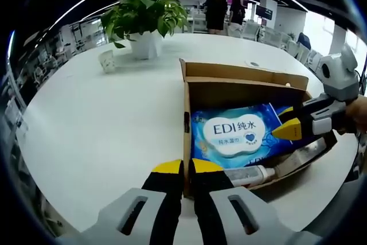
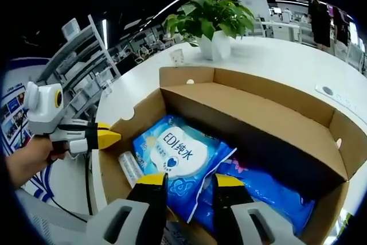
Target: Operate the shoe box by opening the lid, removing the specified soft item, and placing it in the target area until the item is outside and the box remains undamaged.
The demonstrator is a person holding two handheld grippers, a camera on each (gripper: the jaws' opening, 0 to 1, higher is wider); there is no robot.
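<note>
Room: open office, ceiling strip lights, desks and chairs behind, two people standing far off.
Table [image 1: 103, 124]: large, white, rounded; bears everything below.
Shoe box [image 1: 241, 87]: brown cardboard, open, lid folded back on the far side; sits on the table, no visible tear or crush.
Plant [image 1: 146, 15]: leafy green, in a white pot, on the table beyond the box, well apart from it.
Cup [image 1: 106, 60]: small, white, near the pot.
Wet wipes pack [image 2: 178, 153]: blue soft pack with a white label reading "EDI", lying flat inside the box on top of another blue pack [image 2: 269, 196]; not yet out.
Bottle [image 2: 131, 167]: small, clear, lying on its side in the box, just beside the wipes.
Left gripper [image 1: 188, 167]: black jaws with yellow tips, pressed close together on the near wall of the box; whether truly pinching the cardboard, cannot tell.
Right gripper [image 2: 189, 181]: jaws spread, straddling the near edge of the wet wipes pack, tips at or just above its surface; seen from the left gripper view, yellow tip over the pack's right end.
</note>
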